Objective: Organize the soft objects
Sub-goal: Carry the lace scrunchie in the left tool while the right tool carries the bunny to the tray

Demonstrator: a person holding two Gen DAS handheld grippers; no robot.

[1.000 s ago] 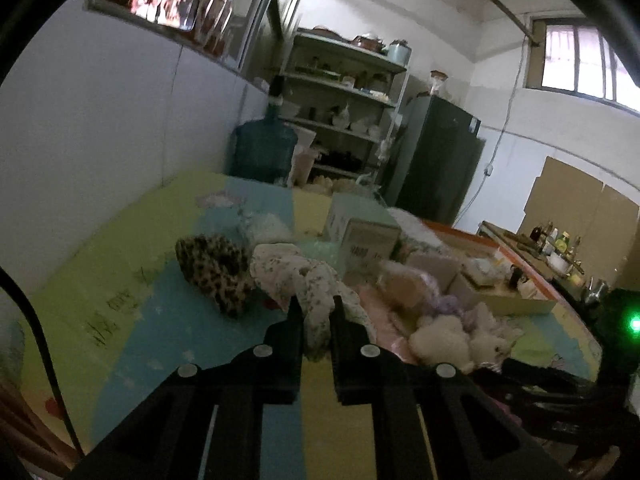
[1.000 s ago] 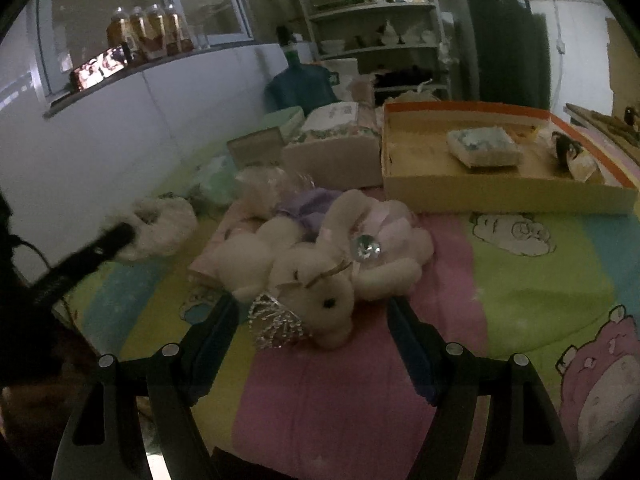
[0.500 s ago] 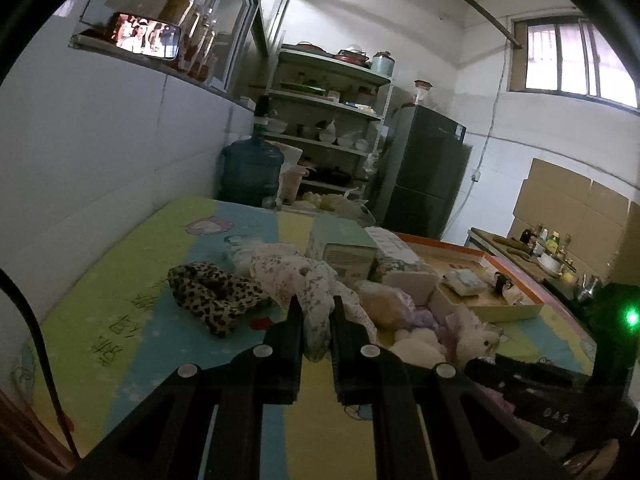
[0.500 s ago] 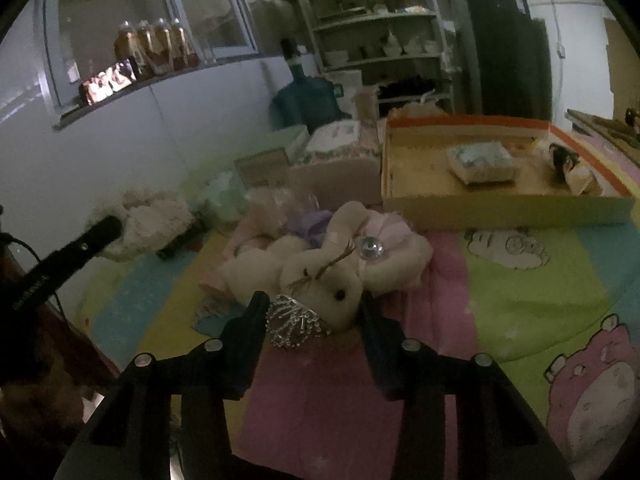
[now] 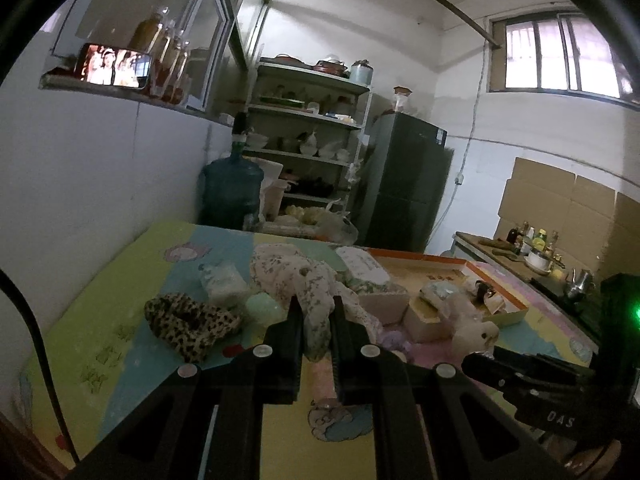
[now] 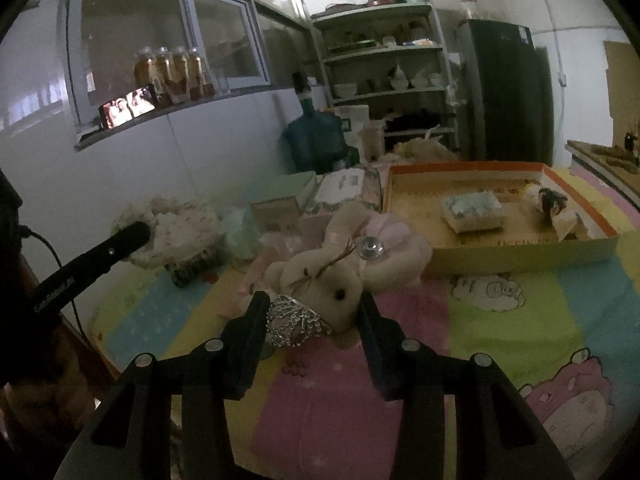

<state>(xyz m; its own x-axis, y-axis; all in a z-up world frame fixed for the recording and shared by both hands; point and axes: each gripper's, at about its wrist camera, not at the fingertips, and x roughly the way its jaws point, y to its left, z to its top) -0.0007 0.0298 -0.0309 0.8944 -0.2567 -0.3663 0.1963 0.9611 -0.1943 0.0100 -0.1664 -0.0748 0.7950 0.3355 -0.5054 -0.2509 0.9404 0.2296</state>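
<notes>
Mat (image 6: 520,320): pastel cartoon print in green, pink, blue and yellow, spread under everything.
Tray (image 6: 520,254): shallow cardboard, orange rim, at the far right of the mat; a small pale packet (image 6: 472,208) lies inside.
Boxes (image 5: 384,304): white ones bunched between the tray and the cloths.
Floral cloth (image 5: 296,276): crumpled, light with small flowers, lifted at its near end above the mat's middle.
Leopard cloth (image 5: 188,320): lies flat on the mat, just left of the floral cloth.
Plush rabbit (image 6: 320,280): cream, with a silver crown and a gem on its pink ear, near the tray's front left corner.
Left gripper (image 5: 316,320): clenched on the hanging tail of the floral cloth.
Right gripper (image 6: 314,312): jaws pressed on the rabbit's head and crown from both sides.
</notes>
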